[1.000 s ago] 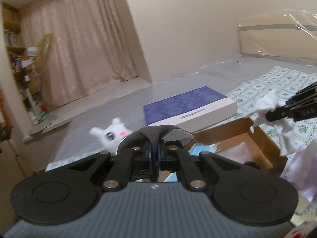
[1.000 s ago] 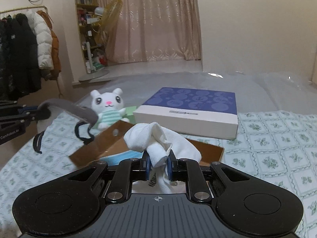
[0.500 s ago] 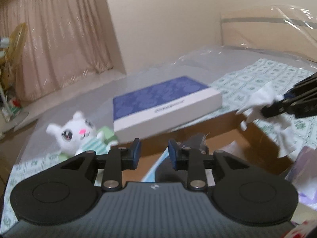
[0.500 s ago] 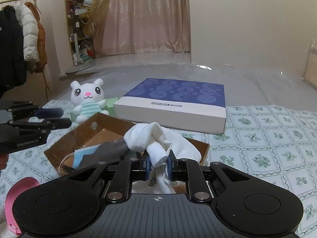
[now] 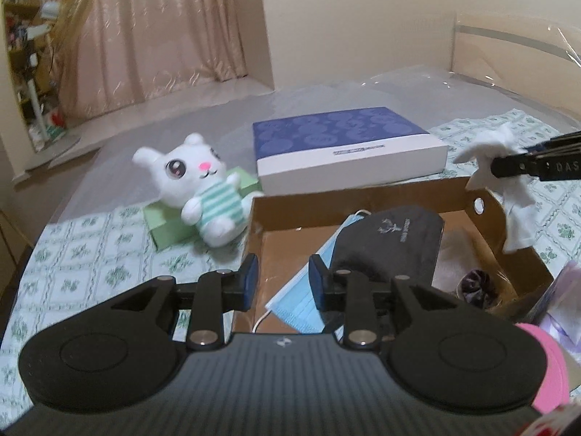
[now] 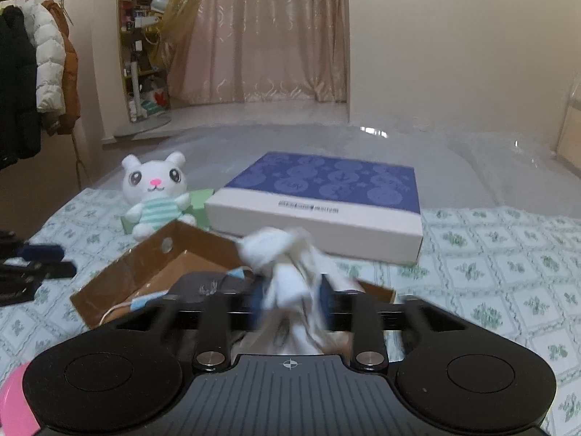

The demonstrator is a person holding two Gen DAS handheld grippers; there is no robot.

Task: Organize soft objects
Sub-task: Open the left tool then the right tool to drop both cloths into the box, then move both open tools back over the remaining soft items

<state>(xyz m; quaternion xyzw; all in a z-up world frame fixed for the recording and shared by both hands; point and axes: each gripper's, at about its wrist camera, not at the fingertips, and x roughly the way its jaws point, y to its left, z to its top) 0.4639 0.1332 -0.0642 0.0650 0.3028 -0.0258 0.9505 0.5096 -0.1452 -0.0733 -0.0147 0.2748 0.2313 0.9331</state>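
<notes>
Two tools differ: the left tool (image 5: 282,280) gapes empty, so lower the right tool (image 6: 290,296), pinching the white cloth (image 6: 287,265), well inside the cardboard box (image 5: 486,205) before releasing.

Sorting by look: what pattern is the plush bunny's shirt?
Mint green and white stripes on the plush bunny's shirt, clearest in the left wrist view.

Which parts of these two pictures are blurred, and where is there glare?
Right wrist view: the white cloth at the right gripper is smeared by motion; the blue box is sharp. Left wrist view: mostly sharp; glare on the plastic sheet.
</notes>
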